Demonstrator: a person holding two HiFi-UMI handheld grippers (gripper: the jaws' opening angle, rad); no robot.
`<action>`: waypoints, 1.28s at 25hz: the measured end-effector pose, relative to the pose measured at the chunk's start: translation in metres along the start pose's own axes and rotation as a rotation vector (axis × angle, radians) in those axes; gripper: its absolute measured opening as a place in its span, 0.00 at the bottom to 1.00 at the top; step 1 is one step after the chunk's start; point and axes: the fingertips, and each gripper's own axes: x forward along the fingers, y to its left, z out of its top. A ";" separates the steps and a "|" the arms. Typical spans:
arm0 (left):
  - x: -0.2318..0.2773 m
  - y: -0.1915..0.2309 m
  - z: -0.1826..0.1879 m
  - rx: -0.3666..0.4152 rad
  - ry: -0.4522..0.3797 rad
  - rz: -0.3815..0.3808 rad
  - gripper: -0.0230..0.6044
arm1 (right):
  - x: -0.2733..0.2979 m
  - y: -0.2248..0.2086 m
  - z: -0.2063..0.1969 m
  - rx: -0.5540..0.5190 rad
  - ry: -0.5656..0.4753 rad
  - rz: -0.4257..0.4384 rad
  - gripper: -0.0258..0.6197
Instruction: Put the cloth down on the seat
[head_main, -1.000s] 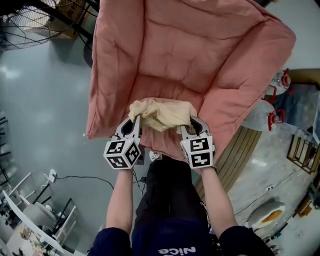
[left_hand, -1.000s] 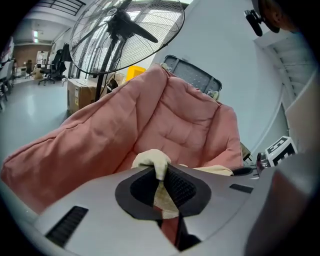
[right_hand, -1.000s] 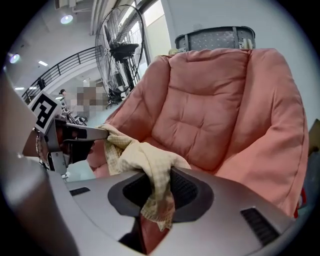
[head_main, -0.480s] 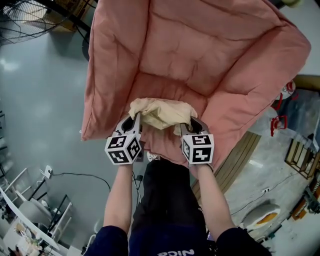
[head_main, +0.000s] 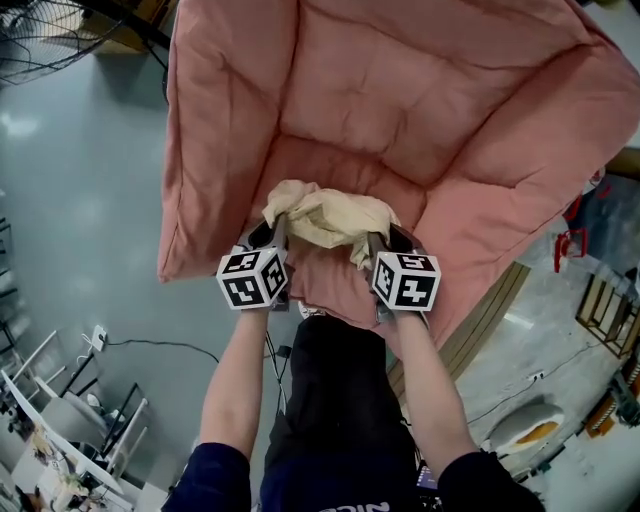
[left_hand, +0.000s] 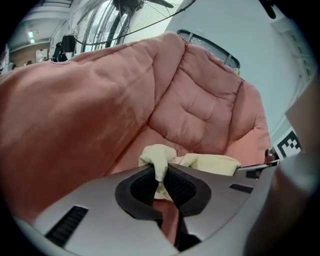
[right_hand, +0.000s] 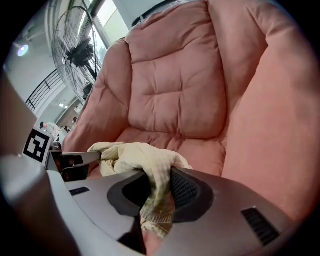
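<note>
**Head view.** The left gripper (head_main: 272, 234) and right gripper (head_main: 379, 242) hold the cloth (head_main: 325, 213) between them, one at each end. The cloth is bunched, not spread. Compared with a second ago, both grippers have dropped and gone further in over the chair (head_main: 230, 120). The cloth was over the front lip and is now over the front part of the seat (head_main: 335, 165). The bunch has kept its shape and the grippers are as far apart as before. This view does not show whether the cloth touches the seat.

**Left gripper view.** The left gripper (left_hand: 162, 172) is clenched on a thin fold of the cloth (left_hand: 212, 162), with the ribbed pads nearly together and fabric pinched between them. The rest of the cloth runs off to the right. The seat (left_hand: 137, 147) lies close beneath.

**Right gripper view.** The right gripper (right_hand: 159, 187) grasps a thicker wad of the cloth (right_hand: 132, 150), so its jaws stand wider. A tail of fabric hangs down through the gap. The seat (right_hand: 200, 150) is just past the cloth. The cloth may be touching it, but I cannot confirm this.

**Judgement.** The lowering is nearly done and neither end has been let go. What remains is probably a short further descent, then opening both grippers. The tail caught in the right jaws could drag when that hand withdraws.
</note>
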 end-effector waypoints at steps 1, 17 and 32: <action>0.004 0.003 -0.003 0.004 0.010 0.009 0.11 | 0.004 -0.001 0.000 0.009 0.002 -0.004 0.22; -0.002 0.009 -0.017 -0.093 0.085 0.013 0.41 | -0.013 0.007 0.007 0.024 -0.053 -0.005 0.38; -0.162 -0.086 0.039 -0.059 -0.070 -0.114 0.48 | -0.185 0.066 0.039 0.010 -0.191 0.067 0.38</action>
